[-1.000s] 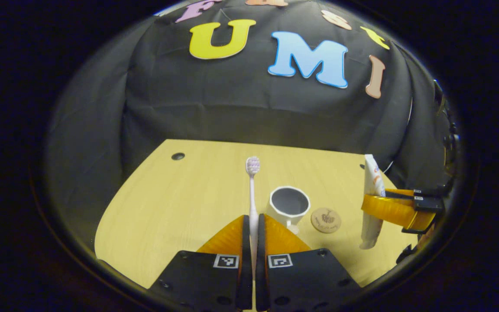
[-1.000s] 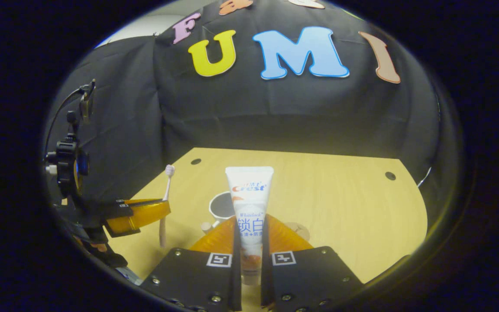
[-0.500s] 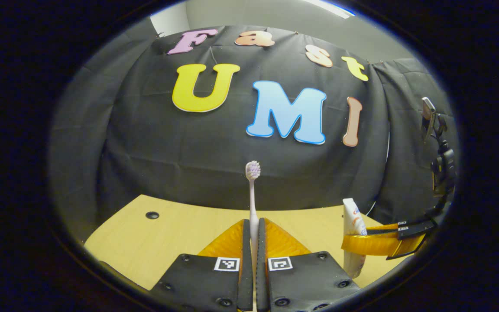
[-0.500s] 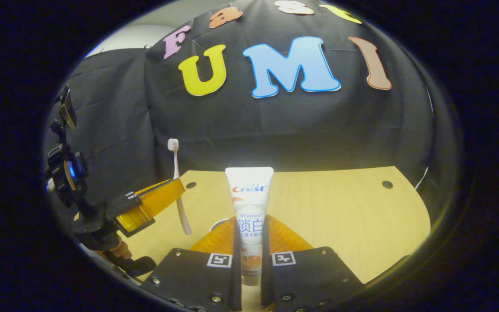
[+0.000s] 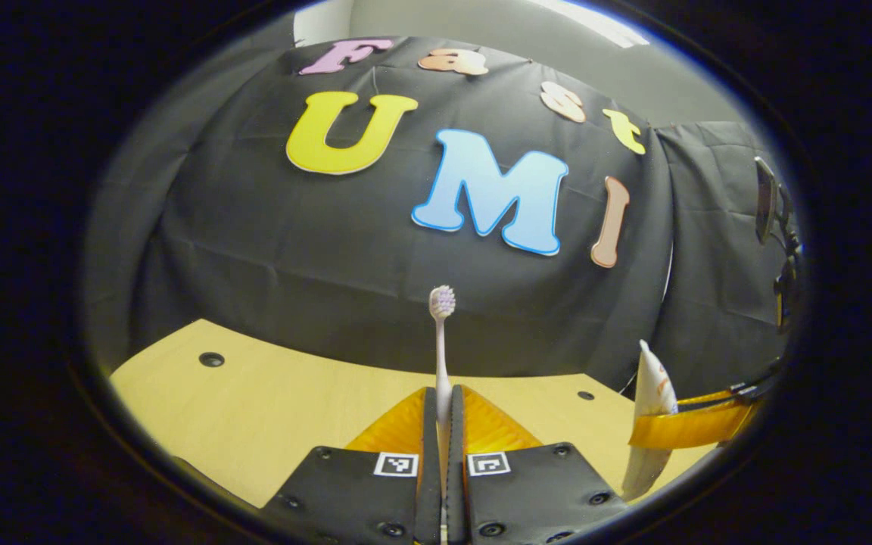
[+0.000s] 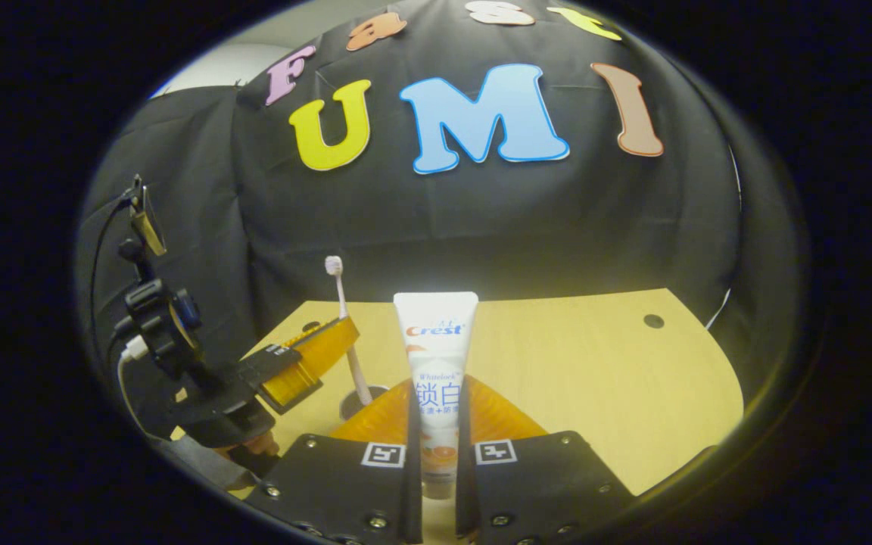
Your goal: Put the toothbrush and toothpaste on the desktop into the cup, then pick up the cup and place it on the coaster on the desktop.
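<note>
desktop (image 5: 277,409): light wood, round holes | wall cloth (image 6: 481,219): black, draped behind

Black cloth wall (image 5: 345,250) behind wooden desktop (image 6: 580,363)

toothbrush (image 5: 441,356): pale pink handle, pinkish-white bristles
toothpaste (image 6: 436,356): white tube, blue and orange print
surface (image 6: 595,378): light yellow wood grain, dark round holes

one toothbrush (image 5: 441,356), one toothpaste tube (image 6: 436,363), one cup (image 6: 353,400), two grippers.
</note>
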{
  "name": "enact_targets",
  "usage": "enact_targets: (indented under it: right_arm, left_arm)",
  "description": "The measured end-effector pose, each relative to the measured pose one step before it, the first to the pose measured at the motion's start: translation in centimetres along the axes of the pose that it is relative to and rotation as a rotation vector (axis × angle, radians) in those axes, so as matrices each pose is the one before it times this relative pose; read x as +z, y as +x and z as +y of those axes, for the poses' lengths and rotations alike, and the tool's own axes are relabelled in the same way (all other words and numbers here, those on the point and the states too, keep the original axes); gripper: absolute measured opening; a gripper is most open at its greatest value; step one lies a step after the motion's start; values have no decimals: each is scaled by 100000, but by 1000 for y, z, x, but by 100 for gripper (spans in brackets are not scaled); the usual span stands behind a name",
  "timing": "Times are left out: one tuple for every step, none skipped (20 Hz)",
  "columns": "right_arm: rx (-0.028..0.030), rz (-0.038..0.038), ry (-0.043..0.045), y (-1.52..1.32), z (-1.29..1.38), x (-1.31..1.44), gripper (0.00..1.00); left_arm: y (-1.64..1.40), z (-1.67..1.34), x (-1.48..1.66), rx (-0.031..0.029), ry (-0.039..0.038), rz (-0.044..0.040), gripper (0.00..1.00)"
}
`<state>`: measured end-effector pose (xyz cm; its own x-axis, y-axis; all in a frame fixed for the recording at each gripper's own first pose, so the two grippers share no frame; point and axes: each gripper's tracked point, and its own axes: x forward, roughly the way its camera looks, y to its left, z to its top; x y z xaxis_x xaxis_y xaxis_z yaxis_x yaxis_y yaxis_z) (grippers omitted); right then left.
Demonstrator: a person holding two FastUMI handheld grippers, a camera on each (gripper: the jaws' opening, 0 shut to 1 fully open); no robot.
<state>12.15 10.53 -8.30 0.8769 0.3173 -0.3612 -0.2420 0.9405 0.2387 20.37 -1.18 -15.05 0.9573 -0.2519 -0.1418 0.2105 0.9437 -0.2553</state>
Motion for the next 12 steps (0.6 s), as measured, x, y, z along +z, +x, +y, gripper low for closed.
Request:
enact_targets:
  right_arm:
    - [785, 293, 763, 210, 211, -26, 18]
    - [902, 217, 621, 363, 85, -66, 18]
    - [977, 405, 271, 334, 276, 11, 18]
    - [612, 276, 25, 268, 186, -12, 18]
    - [786, 214, -161, 245, 231, 55, 18]
    - [1007, 325, -231, 312, 330, 99, 19]
    - [883, -272, -360, 264, 266, 150, 19]
    - [771, -252, -351, 153, 274, 127, 19]
    - [810, -184, -245, 297, 246, 142, 19]
    - [990, -79, -49, 330, 275, 103, 19]
    - [958, 8, 158, 346, 292, 84, 19]
    - [1070, -80, 247, 221, 342, -17, 19]
  left_arm:
    - [470, 92, -1090, 589, -304, 2173, 10]
    - [245, 111, -963, 120, -759, 1826, 9]
    - [176, 358, -651, 731, -751, 1649, 10]
    - [70, 168, -544, 217, -462, 1690, 17]
    - [-229, 191, -596, 588, -72, 1516, 17]
    - [-35, 238, -190, 422, -69, 805, 13]
    - [-46, 14, -64, -256, -289, 555, 13]
    - [10, 40, 68, -146, -79, 368, 19]
    - [-265, 242, -202, 206, 119, 753, 15]
    - [-90, 8, -250, -518, -235, 735, 17]
    - [-143, 0, -170, -716, -296, 1166, 18]
    - [-226, -229, -362, -1440, -478, 1343, 22]
